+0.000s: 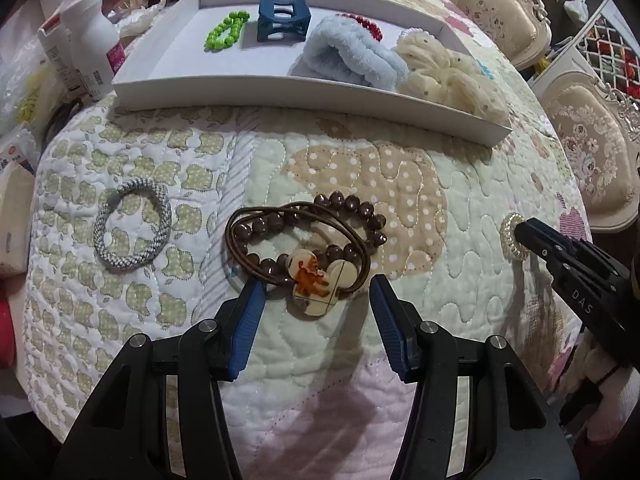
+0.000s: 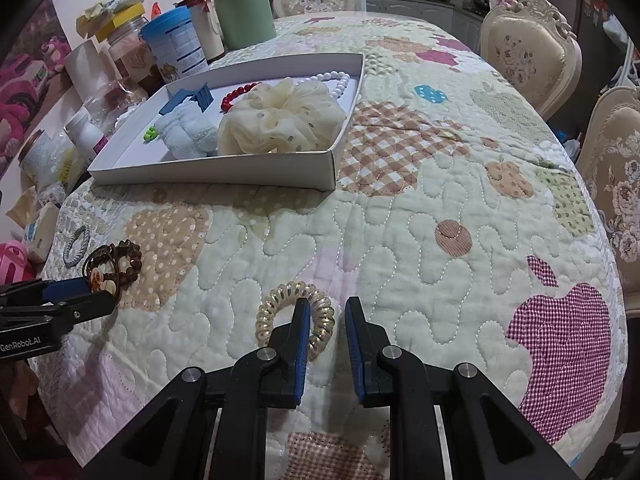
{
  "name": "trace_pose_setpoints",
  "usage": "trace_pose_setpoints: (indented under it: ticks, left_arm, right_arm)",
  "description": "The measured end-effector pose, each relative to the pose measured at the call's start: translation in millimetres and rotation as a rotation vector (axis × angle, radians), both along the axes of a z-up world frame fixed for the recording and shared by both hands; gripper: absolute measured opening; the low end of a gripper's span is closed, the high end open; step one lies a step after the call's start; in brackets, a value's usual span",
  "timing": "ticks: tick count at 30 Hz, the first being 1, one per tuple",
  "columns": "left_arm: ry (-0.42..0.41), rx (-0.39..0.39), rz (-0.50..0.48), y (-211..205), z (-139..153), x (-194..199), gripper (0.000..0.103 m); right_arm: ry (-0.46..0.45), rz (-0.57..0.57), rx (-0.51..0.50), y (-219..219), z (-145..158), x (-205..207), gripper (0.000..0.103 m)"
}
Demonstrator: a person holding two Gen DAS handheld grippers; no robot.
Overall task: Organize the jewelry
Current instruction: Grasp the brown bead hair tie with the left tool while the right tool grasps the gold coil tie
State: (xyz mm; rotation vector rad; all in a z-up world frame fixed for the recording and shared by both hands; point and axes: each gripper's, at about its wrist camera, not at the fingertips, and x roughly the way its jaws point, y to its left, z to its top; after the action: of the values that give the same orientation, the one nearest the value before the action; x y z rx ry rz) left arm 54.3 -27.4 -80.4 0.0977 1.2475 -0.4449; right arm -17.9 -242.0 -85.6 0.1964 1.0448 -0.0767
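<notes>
A white tray (image 1: 248, 90) at the back holds a green bead bracelet (image 1: 226, 32), a blue hair claw (image 1: 282, 16), a light blue scrunchie (image 1: 352, 54), a red bead bracelet (image 1: 366, 24) and a cream scrunchie (image 1: 452, 76). On the quilt lie a brown bead bracelet (image 1: 360, 210) tangled with a brown hair tie bearing a mouse-shaped charm (image 1: 316, 282), and a grey woven hair tie (image 1: 132, 228). My left gripper (image 1: 316, 292) is open, its fingers on either side of the charm. My right gripper (image 2: 326, 312) is open, straddling one side of a clear coil hair tie (image 2: 320, 316).
Bottles, jars and a green flask (image 2: 242, 4) crowd the table's left back edge behind the tray (image 2: 220, 168). Upholstered chairs (image 2: 524, 52) stand along the right side. The quilted cloth (image 2: 440, 184) covers the whole table.
</notes>
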Motion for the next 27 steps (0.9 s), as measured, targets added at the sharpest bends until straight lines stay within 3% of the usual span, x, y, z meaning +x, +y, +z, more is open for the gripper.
trace_pose_setpoints:
  ticks: [1,3,7,18,27]
  left_arm:
    - [-0.007,-0.003,-0.004,0,0,-1,0.037]
    - [-0.019,-0.01,-0.009,1,0,-1,0.023]
    - [-0.012,-0.04,-0.019,7,3,-3,0.013]
    - [-0.019,-0.093,-0.043,27,31,-16,0.006]
    - [-0.067,-0.118,-0.061,29,59,-16,0.006]
  right_arm:
    - [-0.001,0.001,0.0,0,0,0,0.017]
    - [-0.002,0.001,0.0,0,0,0,0.017]
    - [-0.008,0.005,0.005,0,0,-1,0.017]
    - [-0.046,0.027,0.028,6,20,-10,0.012]
    - [-0.115,0.048,0.056,13,47,-12,0.009]
